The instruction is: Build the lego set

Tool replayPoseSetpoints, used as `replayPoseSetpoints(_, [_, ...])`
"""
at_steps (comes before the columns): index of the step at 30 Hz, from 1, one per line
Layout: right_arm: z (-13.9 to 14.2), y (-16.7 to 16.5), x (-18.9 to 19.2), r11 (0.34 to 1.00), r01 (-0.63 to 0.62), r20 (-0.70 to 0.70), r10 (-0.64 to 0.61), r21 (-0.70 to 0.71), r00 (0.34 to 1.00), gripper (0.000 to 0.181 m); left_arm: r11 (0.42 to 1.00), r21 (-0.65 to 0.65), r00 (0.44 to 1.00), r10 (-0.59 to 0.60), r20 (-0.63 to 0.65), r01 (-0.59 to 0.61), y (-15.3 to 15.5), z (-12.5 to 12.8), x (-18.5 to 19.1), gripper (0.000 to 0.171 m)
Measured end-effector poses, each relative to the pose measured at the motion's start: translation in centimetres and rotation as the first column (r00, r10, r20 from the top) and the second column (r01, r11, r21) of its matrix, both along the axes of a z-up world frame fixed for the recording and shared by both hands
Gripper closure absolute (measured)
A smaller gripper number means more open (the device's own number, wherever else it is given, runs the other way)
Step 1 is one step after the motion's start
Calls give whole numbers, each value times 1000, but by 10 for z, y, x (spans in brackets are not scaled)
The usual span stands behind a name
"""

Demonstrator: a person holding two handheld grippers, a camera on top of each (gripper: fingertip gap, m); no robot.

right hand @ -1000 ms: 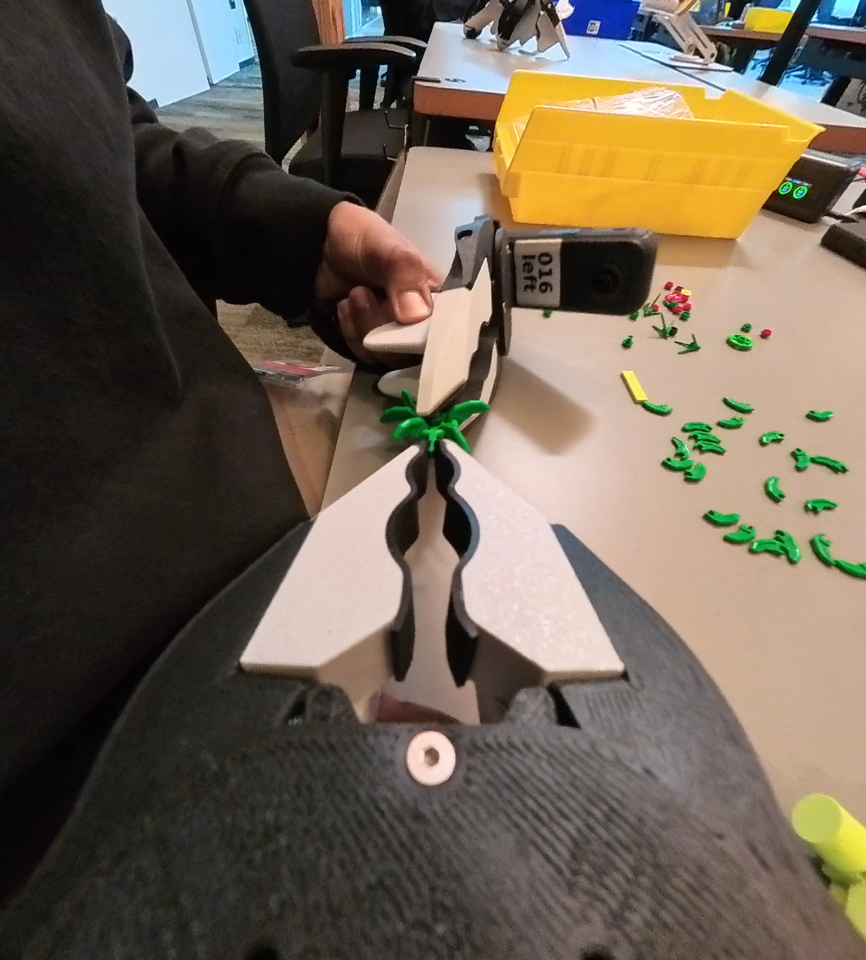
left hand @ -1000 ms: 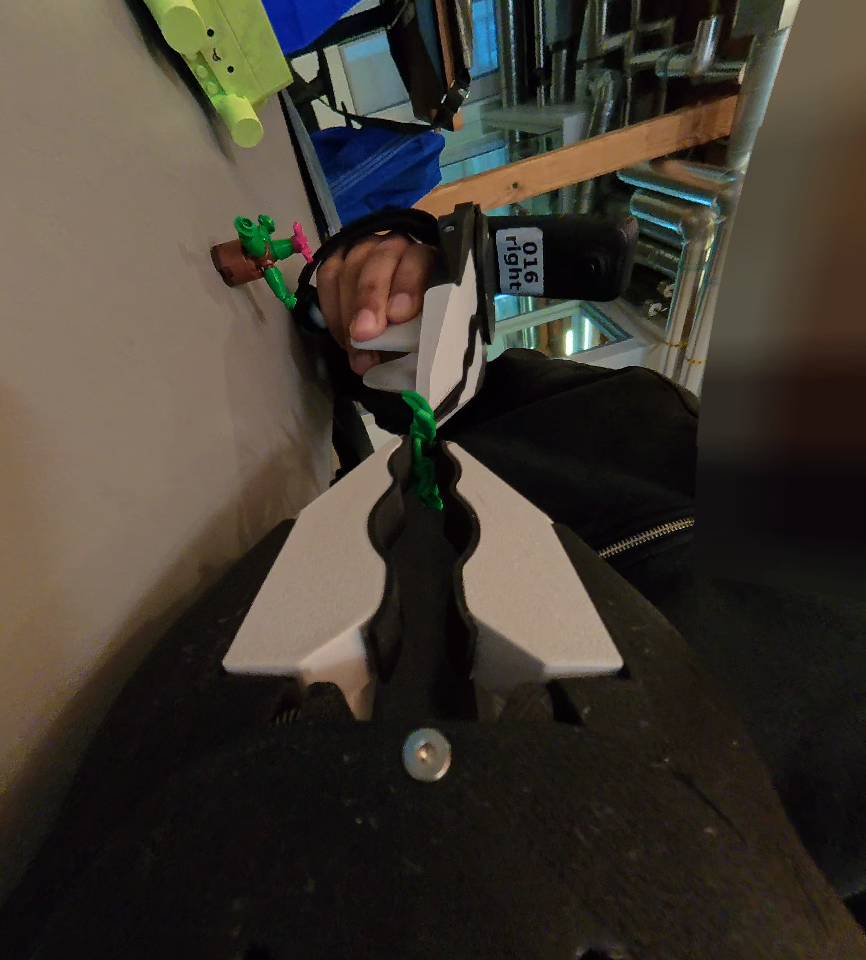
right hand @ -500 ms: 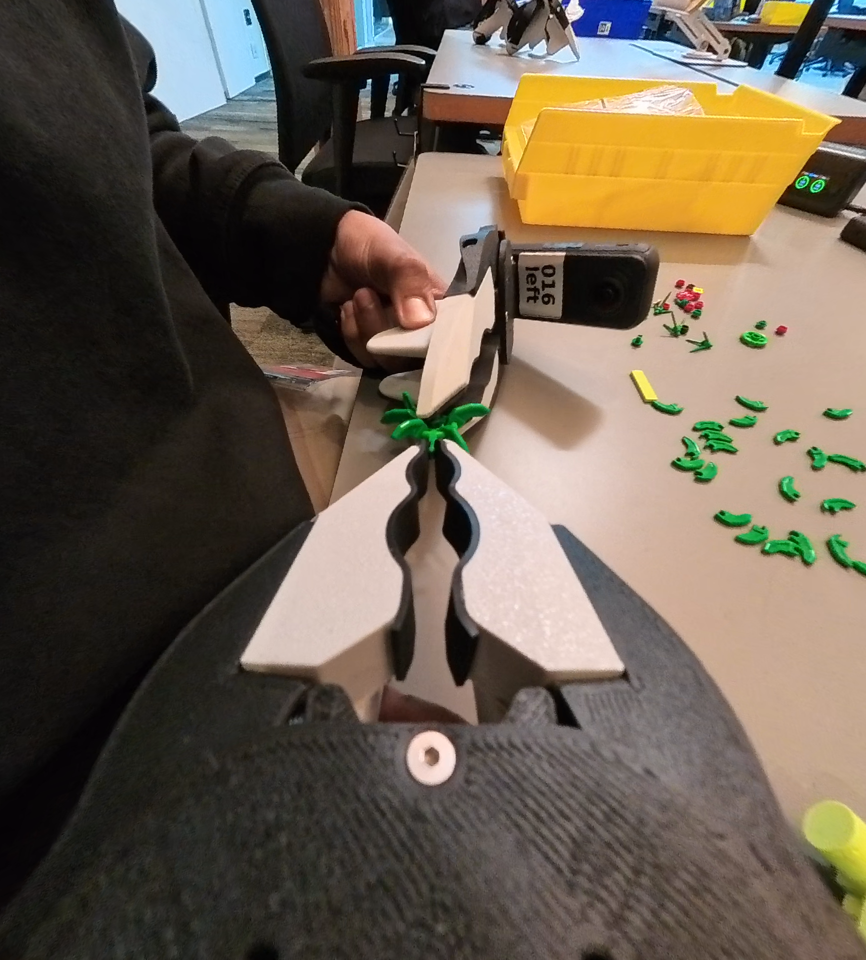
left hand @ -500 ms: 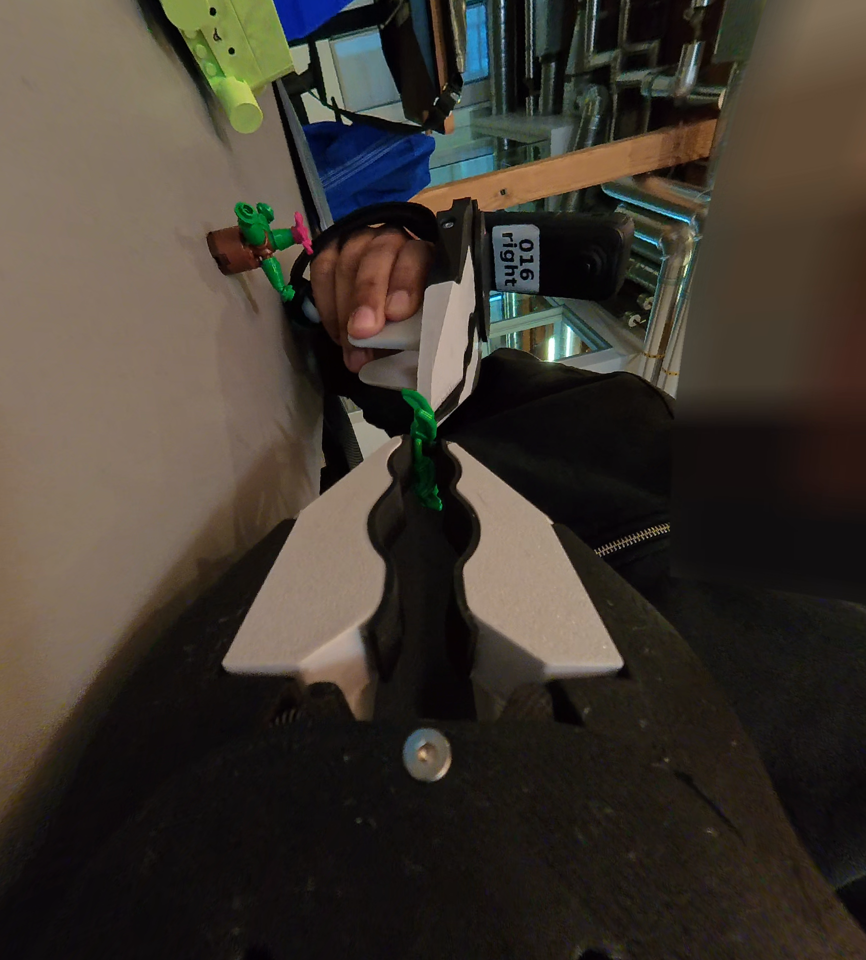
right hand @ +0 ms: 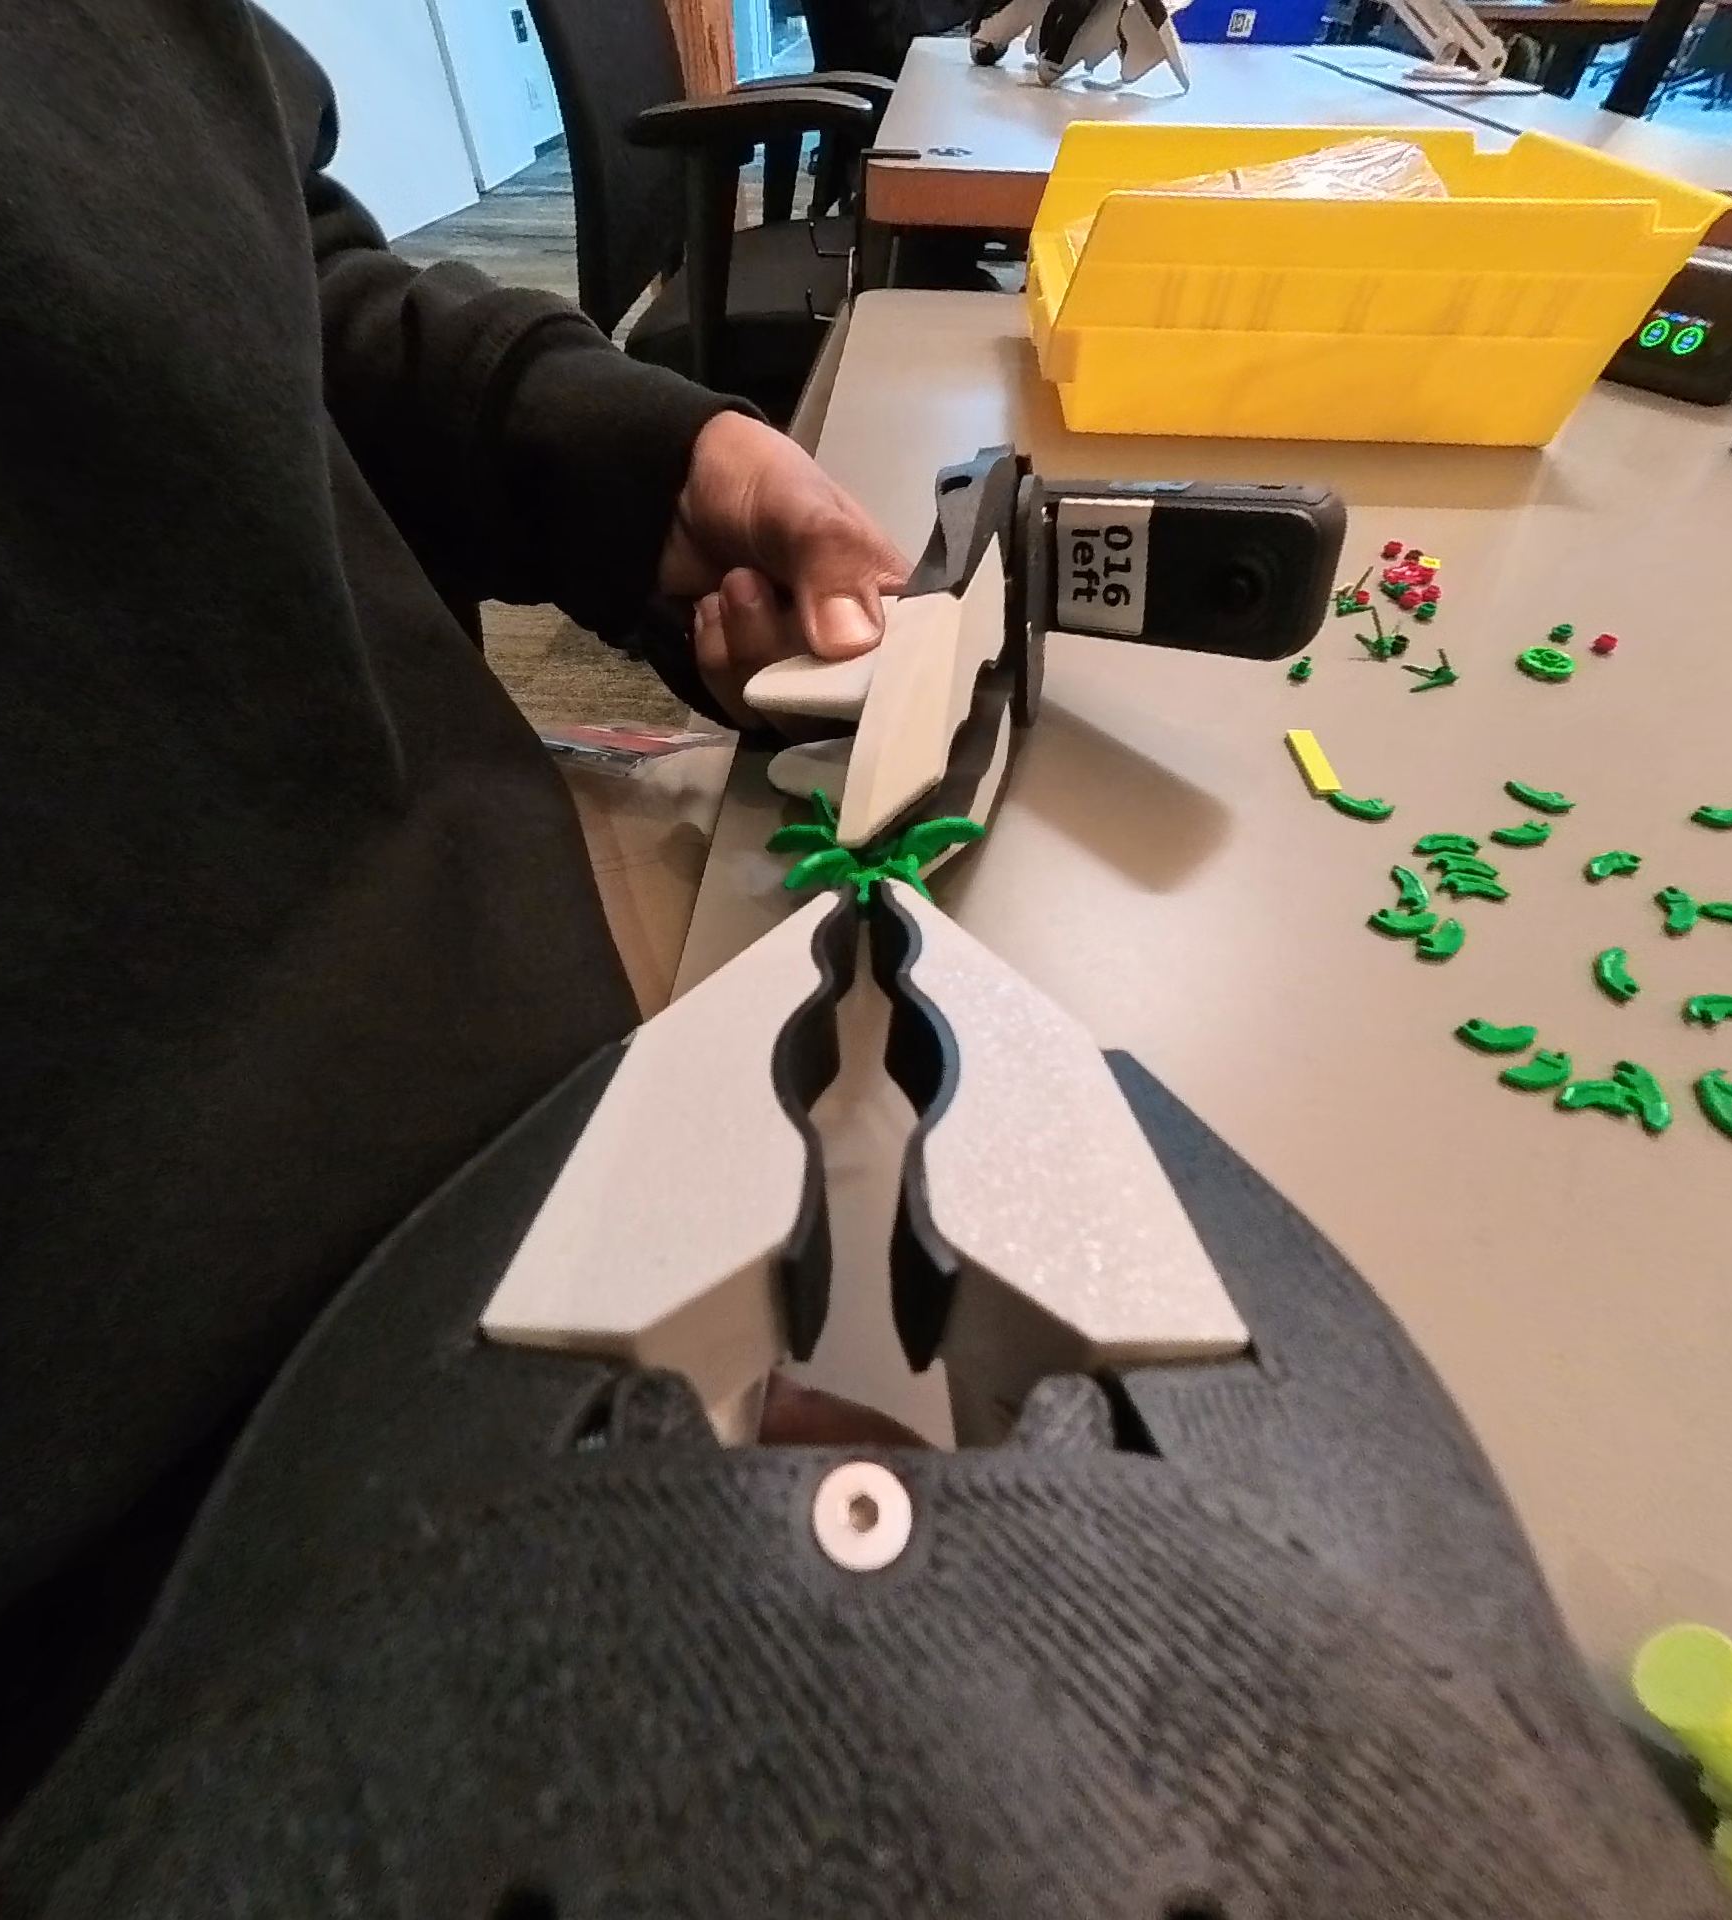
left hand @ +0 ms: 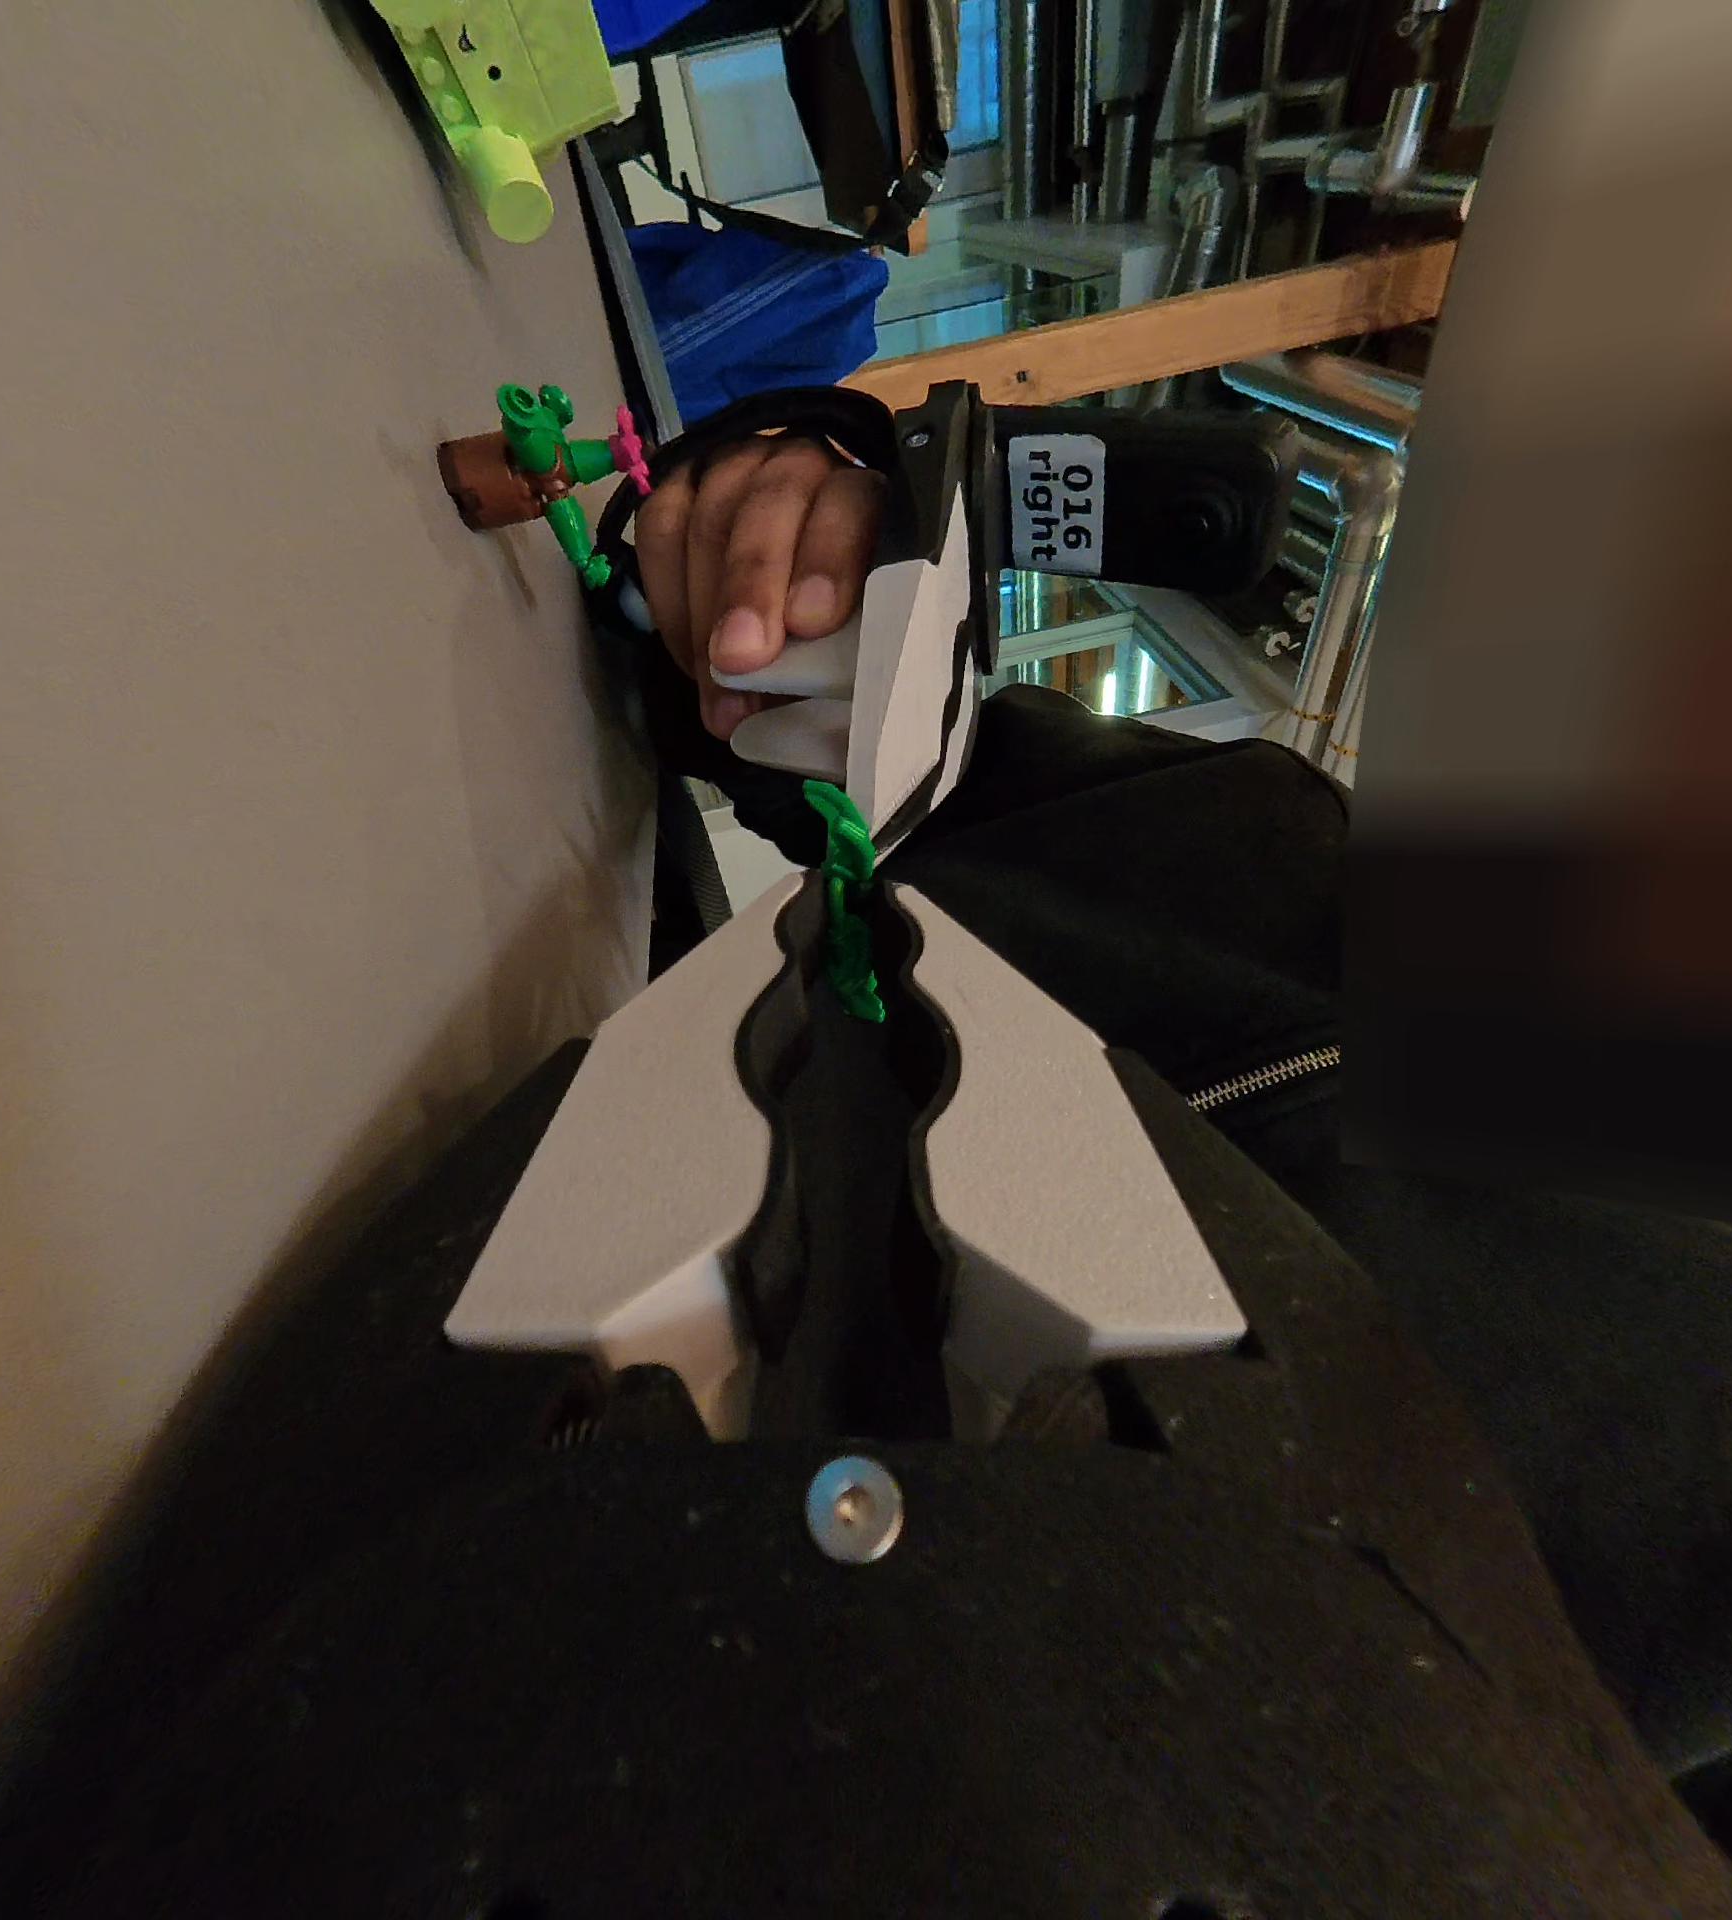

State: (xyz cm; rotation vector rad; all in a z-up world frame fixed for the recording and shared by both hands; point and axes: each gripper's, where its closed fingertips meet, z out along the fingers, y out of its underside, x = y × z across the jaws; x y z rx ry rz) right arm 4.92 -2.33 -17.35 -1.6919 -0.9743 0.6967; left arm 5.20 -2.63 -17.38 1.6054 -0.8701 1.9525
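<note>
A green leaf piece (right hand: pixel 810 862) hangs in the air above the table's near-left edge, held between both grippers. My right gripper (right hand: pixel 867 909) is shut on its stem. My left gripper (right hand: pixel 909 842) meets it tip to tip from the far side and is shut on the leaves. In the left wrist view the leaf piece (left hand: pixel 854 956) sits between the tips of my left gripper (left hand: pixel 846 888), and my right gripper (left hand: pixel 883 821) closes on its upper end. A small plant build (left hand: pixel 529 473) with a brown pot and a pink flower stands on the table.
Several loose green leaf pieces (right hand: pixel 1464 883), a yellow tile (right hand: pixel 1309 762) and small red pieces (right hand: pixel 1407 582) lie on the grey table (right hand: pixel 1153 1195). A yellow bin (right hand: pixel 1309 312) stands at the back. A lime-green object (right hand: pixel 1714 1725) is at the near right. The person's black-sleeved body is on the left. The grippers are tip to tip, or close to it. The lime-green object (right hand: pixel 1714 1725) is about 15 cm from my right fingertips.
Both grippers stay shut on the green leaf piece, tip to tip. The pair has shifted only slightly over the table.
</note>
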Motion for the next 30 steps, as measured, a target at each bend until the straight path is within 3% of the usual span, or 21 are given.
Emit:
replayPoseSetpoints(3, [0,-2,-4,1000,-19,-1,19,5,1000,180,998,55,999,-28,-24,29,-8,-6,2,165])
replayPoseSetpoints(14, [7,0,1,998,50,-19,-49,49,999,180,1000,8,1000,-7,1,7,-4,0,7,165])
replayPoseSetpoints(30, [0,-2,8,997,76,5,-76,0,997,179,1000,11,1000,8,10,-8,-2,1,7,165])
